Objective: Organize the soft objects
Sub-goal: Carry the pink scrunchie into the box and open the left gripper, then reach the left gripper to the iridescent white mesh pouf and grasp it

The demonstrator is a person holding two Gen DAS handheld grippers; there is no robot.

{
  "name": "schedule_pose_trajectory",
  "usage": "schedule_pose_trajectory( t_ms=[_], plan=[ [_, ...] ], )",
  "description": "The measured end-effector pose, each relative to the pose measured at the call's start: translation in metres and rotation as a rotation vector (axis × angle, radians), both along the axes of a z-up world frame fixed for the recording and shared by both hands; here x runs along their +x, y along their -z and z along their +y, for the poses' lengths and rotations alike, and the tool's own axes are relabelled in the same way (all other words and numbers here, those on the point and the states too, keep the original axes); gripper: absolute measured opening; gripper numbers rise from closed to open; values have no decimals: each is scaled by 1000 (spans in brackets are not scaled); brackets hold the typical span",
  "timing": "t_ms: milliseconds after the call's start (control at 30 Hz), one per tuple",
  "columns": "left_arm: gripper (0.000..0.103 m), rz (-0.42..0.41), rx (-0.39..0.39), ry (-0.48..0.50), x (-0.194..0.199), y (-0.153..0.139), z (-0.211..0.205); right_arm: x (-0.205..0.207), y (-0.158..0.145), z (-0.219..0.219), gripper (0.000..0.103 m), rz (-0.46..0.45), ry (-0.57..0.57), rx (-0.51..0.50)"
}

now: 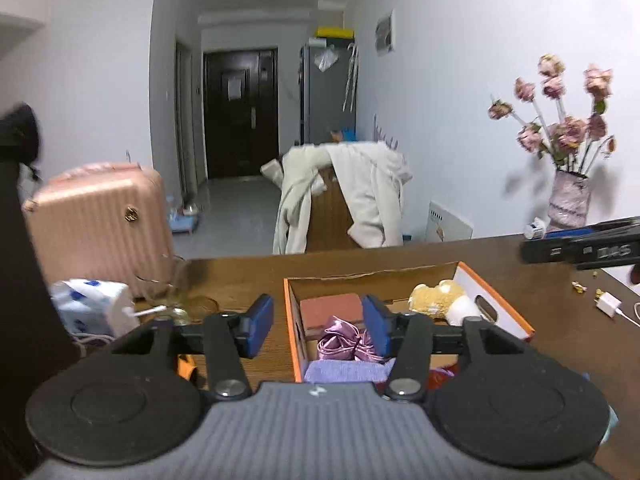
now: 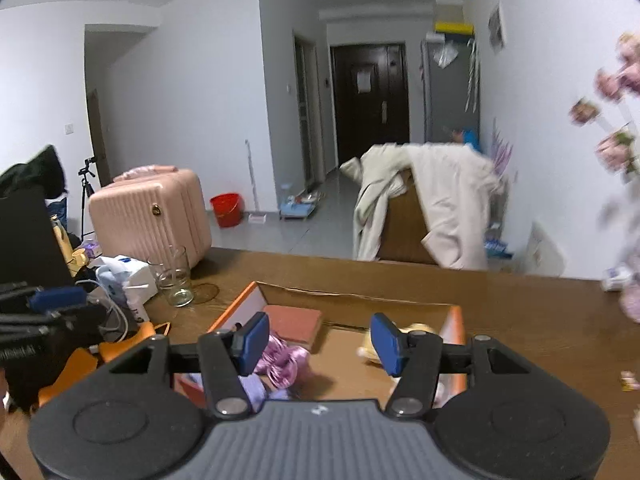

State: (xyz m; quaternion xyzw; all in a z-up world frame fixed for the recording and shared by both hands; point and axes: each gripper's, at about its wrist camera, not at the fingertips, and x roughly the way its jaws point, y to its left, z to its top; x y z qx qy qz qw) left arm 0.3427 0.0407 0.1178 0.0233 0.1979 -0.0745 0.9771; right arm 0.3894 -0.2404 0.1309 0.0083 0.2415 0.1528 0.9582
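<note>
— Nearest the lens, what are the claws doing?
— Left claw (image 1: pixel 318 326) and right claw (image 2: pixel 318 344) both stand about half apart, blue pads clear of everything and nothing between them. Each hangs above the orange-rimmed cardboard box (image 1: pixel 291 320) on the brown wooden bench (image 1: pixel 500 256).

— Any writing?
— Only a small pale logo on each grey ribbed body; it cannot be read. Pale lettering on the right claw's dark side in the left view is too blurred to read.

— And the soft things, counted?
— All lie in the box. One lilac folded cloth (image 1: pixel 344 372) at the near end, one shiny pink satin scrunchie (image 1: pixel 340 344) just behind it, one flat brick-red pad (image 1: pixel 332 310) farther in, and one tan-and-white plush toy (image 1: pixel 438 298) against the right wall. A bit of red fabric (image 1: pixel 442 376) shows at the near right; I cannot tell what it is.

— On the bench around it?
— One clear drinking glass (image 2: pixel 174 280) left of the box, one white pack with blue marks (image 1: pixel 90 308) beside it, one white charger plug (image 1: pixel 608 304) to the right, and one pink vase of dried roses (image 1: pixel 568 200) at the far right edge.

— Beyond?
— One pink ribbed suitcase (image 2: pixel 150 216), one red bucket (image 2: pixel 226 210) on the floor, a cream coat (image 2: pixel 452 208) draped over a wooden piece, and a dark door (image 2: pixel 368 96) at the hall's end.
</note>
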Motion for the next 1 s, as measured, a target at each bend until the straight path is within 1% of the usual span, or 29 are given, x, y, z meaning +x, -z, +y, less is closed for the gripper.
schedule_pose_trajectory(
  t_ms=[33,67,167,233,267,300,333,367,467,533,600,700,767,833,933,1000],
  plan=[
    [63,-14,2,1,-11,-3,0,-15,-4,-8,57,-13,7,-5],
    [68,-29,10,3,-24,-5,-1,-32,-8,-16,57,-24,16,-10],
    [70,-51,31,-4,-52,-9,-6,-63,-14,-31,58,-39,41,-8],
    [74,-63,20,-1,-71,-9,-9,-84,-14,-37,59,-52,50,4],
    [78,-73,13,2,-82,-7,-10,-97,-12,-39,60,-68,48,10],
    [79,-83,14,-6,-94,-2,-12,-112,-8,-41,62,-87,43,17],
    [79,-95,24,-18,-105,2,-16,-124,-2,-43,66,-107,37,24],
    [80,-110,38,-24,-115,7,-19,-138,4,-43,68,-126,25,29],
    [83,-144,59,-25,-145,24,-29,-172,25,-39,69,-156,14,14],
    [86,-148,43,-12,-167,34,-34,-193,38,-34,70,-177,21,-19],
    [89,-152,10,-18,-185,45,-36,-216,52,-30,72,-195,27,-39],
    [95,-154,-36,-31,-209,61,-36,-246,75,-25,77,-202,13,-37],
    [95,-137,-50,-34,-223,74,-38,-264,93,-23,78,-194,4,-33],
    [95,-107,-48,-26,-227,83,-41,-276,108,-21,78,-168,1,-13],
    [95,-65,-20,-23,-225,93,-47,-282,124,-20,78,-125,-18,35],
    [95,-53,-2,-21,-222,98,-52,-280,128,-18,78,-116,-29,28]
  ],
)
